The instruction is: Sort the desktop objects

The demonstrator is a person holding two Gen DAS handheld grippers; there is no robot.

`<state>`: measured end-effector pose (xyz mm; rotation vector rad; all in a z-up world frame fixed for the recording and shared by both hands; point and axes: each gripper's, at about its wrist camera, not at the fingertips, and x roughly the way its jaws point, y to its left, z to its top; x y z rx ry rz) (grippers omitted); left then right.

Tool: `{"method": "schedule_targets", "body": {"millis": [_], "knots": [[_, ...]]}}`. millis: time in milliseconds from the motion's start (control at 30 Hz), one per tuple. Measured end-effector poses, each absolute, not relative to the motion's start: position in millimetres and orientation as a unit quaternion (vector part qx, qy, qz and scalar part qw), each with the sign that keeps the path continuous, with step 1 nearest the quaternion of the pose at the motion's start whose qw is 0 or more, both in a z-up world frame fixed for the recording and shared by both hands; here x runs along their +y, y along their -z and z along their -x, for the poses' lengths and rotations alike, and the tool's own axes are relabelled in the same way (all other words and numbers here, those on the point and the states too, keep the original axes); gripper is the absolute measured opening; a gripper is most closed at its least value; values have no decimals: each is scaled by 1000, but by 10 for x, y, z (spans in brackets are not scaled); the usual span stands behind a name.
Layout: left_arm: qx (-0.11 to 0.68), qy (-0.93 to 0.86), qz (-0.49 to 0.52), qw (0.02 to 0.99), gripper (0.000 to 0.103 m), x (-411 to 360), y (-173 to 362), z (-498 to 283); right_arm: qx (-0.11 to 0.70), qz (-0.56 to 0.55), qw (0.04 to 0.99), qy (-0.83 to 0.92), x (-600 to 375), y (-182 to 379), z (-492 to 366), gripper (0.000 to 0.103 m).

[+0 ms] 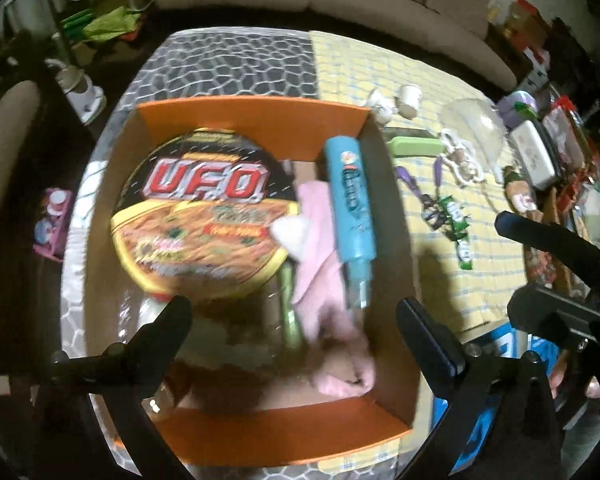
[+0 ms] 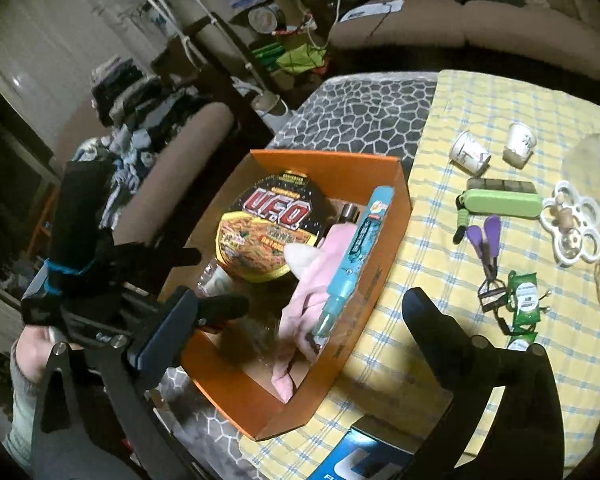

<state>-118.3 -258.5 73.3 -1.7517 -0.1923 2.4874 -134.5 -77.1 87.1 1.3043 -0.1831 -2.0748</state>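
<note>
left gripper [image 1: 296,312] jaws spread wide, nothing between them, hovering over the orange box [image 1: 252,114] and pointing down into it. right gripper [image 2: 296,320] jaws also released wide, empty, over the near right side of the box [image 2: 324,160]; its left finger [image 2: 168,320] sits above the box's near rim, its right finger [image 2: 432,320] above the checked cloth [image 2: 460,92]. in the right view the left gripper [image 2: 216,280] shows at the left edge of the box with a hand [image 2: 30,352] and grey sleeve behind it; in the left view the right gripper's fingers show at the right edge. inside the box: a ufo noodle bowl [image 1: 204,216] tilted at the left, resting over a clear plastic bottle [image 1: 148,312]; a blue tube [image 1: 350,196] lying along the right wall, cap end toward the camera; a pink cloth [image 1: 324,264] between bowl and tube, touching both, with a white bit on top; a green stick [image 1: 290,316] partly under the cloth. frames blurred, small items in the box bottom unclear. the box stands on a table with a grey stone-pattern cover [image 1: 236,64], just beside the yellow checked cloth [image 1: 380,76]. on the cloth, apart from the box: two paper cups [image 2: 470,156] lying on their sides, a green case [image 2: 500,204] with a dark bar [image 2: 500,187] just behind it, a white flower-shaped toy [image 2: 572,224], purple-handled scissors-like tool [image 2: 486,240], green packets [image 2: 524,300]. a blue-white box [image 2: 364,460] at the near table edge. sofa [image 1: 340,0] behind the table.
</note>
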Motion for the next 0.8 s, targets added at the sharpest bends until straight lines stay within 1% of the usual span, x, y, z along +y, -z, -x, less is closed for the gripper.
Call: {"method": "schedule_targets", "body": {"millis": [267,433,633,800], "knots": [[-45,-830,555,14,103,-2640,-835,869,-53,-507,327,796,-868,-891,1154,103],[-31,-839,543,9,103,-2542,-931,703,-51,-502,323,801,-730,-1002,1028,103],[-11,-851,525,13,103,-2283,-1062,554,-45,-495,300,814,-327,-1111,918,103],[-35,-866,497,44,103,-1969,-1146,491,-35,-481,259,837,265,-1191,881,103]]}}
